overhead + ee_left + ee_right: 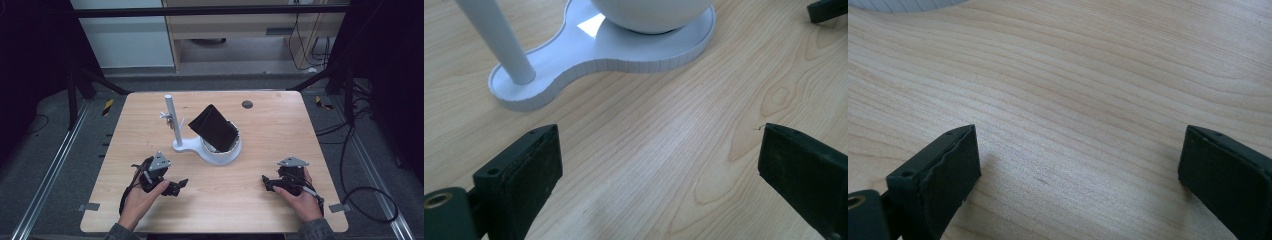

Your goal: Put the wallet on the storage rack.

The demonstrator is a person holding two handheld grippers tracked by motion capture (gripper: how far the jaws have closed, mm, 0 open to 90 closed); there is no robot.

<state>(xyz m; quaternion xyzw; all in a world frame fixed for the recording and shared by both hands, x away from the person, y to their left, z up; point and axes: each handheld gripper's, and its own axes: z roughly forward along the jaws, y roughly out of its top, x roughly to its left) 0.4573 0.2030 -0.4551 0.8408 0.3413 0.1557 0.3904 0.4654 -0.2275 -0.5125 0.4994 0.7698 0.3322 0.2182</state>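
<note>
one white stand (207, 148), two hand-held grippers

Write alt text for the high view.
Two hand-held grippers, the left gripper and the right gripper, rest open on a wooden table. Beyond them a white stand carries an upright pole and a bowl holding a tilted black pouch.

Seen along the right gripper (1078, 170), its two black, flat-padded jaws stand wide apart with nothing between them, low over the pale, wavy-grained wooden table (1088, 85), while a sliver of a white ribbed plastic base edge (903, 4) peeks in at the top left corner.
</note>
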